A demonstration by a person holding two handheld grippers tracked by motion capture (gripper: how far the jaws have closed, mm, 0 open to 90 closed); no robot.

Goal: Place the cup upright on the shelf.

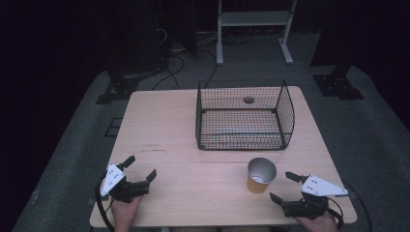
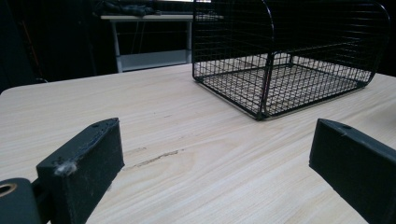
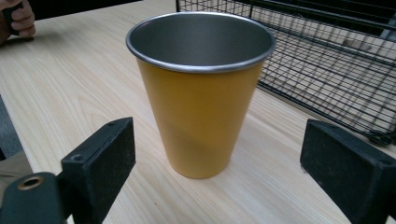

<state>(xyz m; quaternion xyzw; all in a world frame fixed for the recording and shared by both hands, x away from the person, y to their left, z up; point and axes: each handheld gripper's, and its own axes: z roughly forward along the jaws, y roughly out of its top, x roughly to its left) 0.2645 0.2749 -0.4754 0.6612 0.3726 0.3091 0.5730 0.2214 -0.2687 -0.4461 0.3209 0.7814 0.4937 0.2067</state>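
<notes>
At the near edge of the tabletop (image 1: 183, 145) the right tongs (image 1: 281, 186) lie low in the person's right hand, jaws spread wide and pointing leftward at the yellow cup (image 1: 261, 175); the cup stands upright just beyond the jaw tips, untouched, a little in front of the wire basket (image 1: 244, 118); near the left corner the left tongs (image 1: 141, 169) rest in the left hand, jaws parted and empty, angled toward the basket, which sits farther back on the tabletop.
</notes>
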